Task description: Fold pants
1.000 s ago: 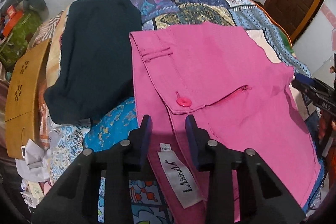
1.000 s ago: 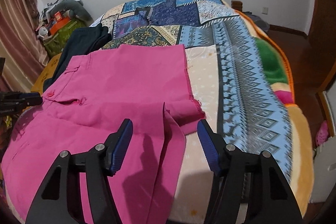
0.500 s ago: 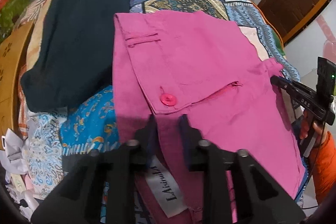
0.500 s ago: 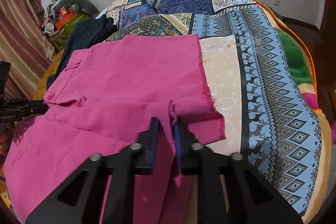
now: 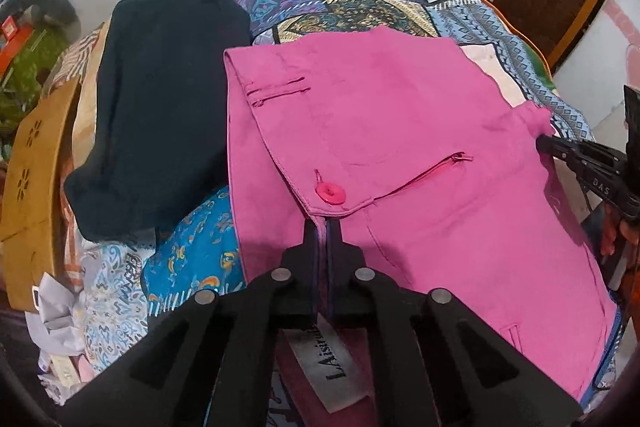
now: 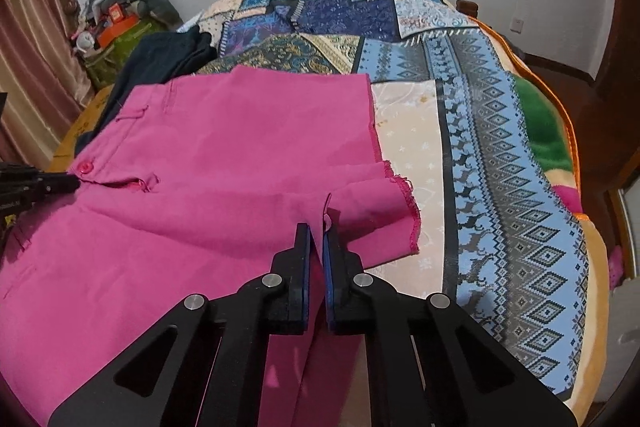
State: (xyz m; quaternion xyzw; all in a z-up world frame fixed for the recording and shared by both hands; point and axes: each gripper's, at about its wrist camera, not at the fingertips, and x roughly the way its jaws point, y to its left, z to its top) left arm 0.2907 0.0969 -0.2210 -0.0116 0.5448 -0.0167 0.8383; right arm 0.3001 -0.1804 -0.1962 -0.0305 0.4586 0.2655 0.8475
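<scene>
A bed (image 6: 500, 155) carries everything, spread with a patchwork blanket (image 6: 340, 15) of blue, cream and green panels. Pink pants (image 6: 224, 163) lie flat toward its near edge. A dark folded garment (image 5: 160, 107) lies beside their waistband, toward the bed's left edge.

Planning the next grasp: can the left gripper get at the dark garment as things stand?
Probably not yet. The left gripper has just closed on the pink pants' waistband below the button, so it is occupied. The dark garment lies uncovered beside the pants, so the way looks free once it lets go.
</scene>
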